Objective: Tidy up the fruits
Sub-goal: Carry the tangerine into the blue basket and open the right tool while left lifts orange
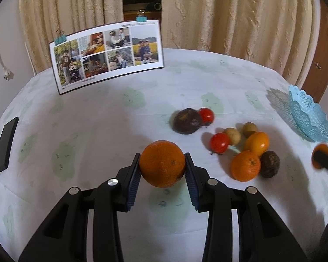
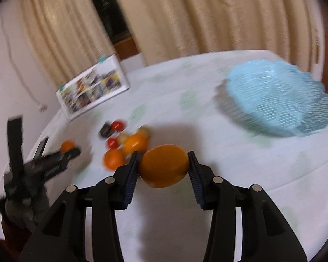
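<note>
My left gripper (image 1: 162, 163) is shut on a large orange (image 1: 161, 162), held just above the table. My right gripper (image 2: 164, 163) is shut on an orange fruit (image 2: 164, 166); it also shows at the right edge of the left wrist view (image 1: 320, 156). A pile of fruit lies on the tablecloth: a dark avocado (image 1: 187, 121), two tomatoes (image 1: 219, 143), two small brown fruits (image 1: 232, 135), a yellow-orange fruit (image 1: 257, 143), an orange (image 1: 245, 166) and a dark round fruit (image 1: 270, 163). A light blue lace basket (image 2: 280, 100) stands at the right, empty as far as I can see.
A photo board (image 1: 107, 54) with clips stands at the back left of the round table. A black phone (image 1: 5, 146) lies near the left edge. Curtains hang behind the table. The right wrist view is motion-blurred.
</note>
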A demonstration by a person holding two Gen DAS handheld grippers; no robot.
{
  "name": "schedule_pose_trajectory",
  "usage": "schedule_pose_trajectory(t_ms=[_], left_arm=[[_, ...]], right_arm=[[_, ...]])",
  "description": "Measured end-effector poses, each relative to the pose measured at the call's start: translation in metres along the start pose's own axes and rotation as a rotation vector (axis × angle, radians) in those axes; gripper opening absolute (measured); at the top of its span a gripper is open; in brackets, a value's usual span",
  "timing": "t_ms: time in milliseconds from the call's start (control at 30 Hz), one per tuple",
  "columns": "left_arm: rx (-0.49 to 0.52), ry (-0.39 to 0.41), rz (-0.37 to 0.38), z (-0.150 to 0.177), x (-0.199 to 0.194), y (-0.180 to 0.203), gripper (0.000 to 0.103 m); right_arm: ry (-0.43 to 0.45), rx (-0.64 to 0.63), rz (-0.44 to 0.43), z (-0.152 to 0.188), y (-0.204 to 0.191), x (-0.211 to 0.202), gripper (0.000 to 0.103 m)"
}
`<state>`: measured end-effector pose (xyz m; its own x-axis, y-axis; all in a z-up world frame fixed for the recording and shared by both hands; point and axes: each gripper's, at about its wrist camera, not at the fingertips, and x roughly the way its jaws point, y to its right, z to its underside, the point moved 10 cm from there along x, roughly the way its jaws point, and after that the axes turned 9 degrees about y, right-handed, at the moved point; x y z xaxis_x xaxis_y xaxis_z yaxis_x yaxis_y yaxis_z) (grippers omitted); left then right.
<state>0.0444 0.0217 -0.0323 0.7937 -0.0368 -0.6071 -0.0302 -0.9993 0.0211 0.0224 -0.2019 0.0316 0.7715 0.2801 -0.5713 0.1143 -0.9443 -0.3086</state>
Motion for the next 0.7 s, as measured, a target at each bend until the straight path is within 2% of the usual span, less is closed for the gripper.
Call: schedule_pose_trajectory(t_ms=[233, 500, 600, 700], left_arm=[[0.035, 0.008, 0.017, -0.007, -0.004, 0.025, 0.039], [0.075, 0.014, 0.032, -0.014, -0.008, 0.052, 0.039], [0.09, 0.016, 0.04, -0.017, -0.008, 0.062, 0.039], [0.11, 0.021, 0.055, -0.022, -0.009, 0.077, 0.039]], right_arm=[[0.122, 0.082, 0.157, -0.041, 0.078, -0.02, 0.045], [0.174, 0.135, 0.283, -0.062, 0.146, -0.014, 0.046], [0.213, 0.145, 0.322, -0.065, 0.161, -0.021, 0.062], [0.263, 0.15, 0.348, -0.069, 0.168, -0.029, 0.068]])
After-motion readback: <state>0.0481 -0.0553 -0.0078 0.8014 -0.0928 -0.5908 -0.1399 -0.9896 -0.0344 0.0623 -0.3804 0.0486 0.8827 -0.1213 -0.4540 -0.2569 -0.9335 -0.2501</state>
